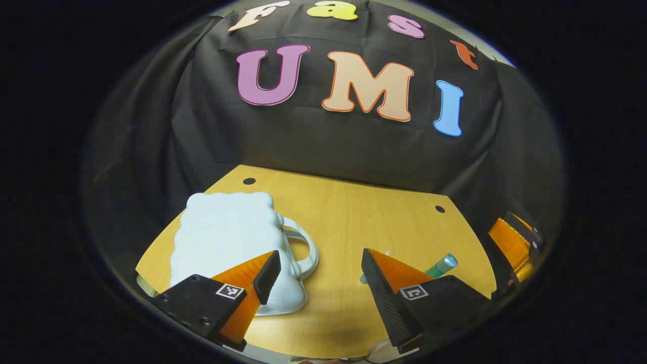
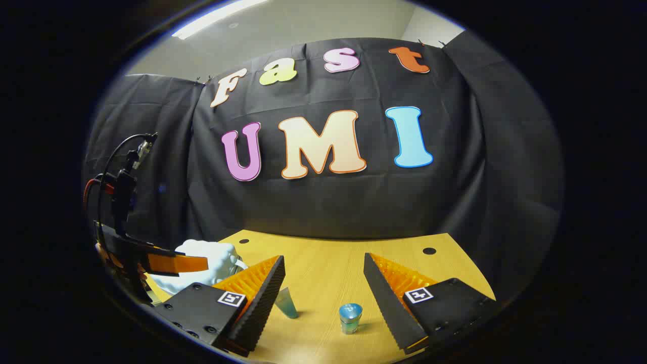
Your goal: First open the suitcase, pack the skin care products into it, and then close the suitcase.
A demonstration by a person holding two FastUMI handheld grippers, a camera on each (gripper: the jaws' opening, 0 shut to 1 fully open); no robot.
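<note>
At the bottom of the left gripper view, the left gripper (image 1: 321, 283) has its two fingers wide apart and nothing is between them. Just behind its left finger lies one pale blue suitcase (image 1: 230, 242) with a wavy edge; it lies flat and closed on the wooden tabletop (image 1: 343, 217), with its handle (image 1: 303, 247) turned toward the middle of the tabletop. Behind the right finger one teal tube (image 1: 441, 265) is partly visible, and a small pale piece shows just beside the finger, but I cannot tell what it is. Farther to the right, at the edge of this view, a part of the right gripper (image 1: 513, 247) is seen above the tabletop edge. In the right gripper view, the right gripper (image 2: 323, 293) is also open, its fingers well apart and holding nothing. Between these fingers two skin care products are on the tabletop (image 2: 328, 263): one teal tube (image 2: 350, 317) stands near the middle, and a second teal tube (image 2: 287, 303) is just beside the left finger, partly hidden by it. Farther to the left the suitcase (image 2: 207, 260) shows, with the left gripper (image 2: 167, 263) over it. Two dark round holes are in the tabletop near the black cloth wall (image 2: 328, 202) at the back.
</note>
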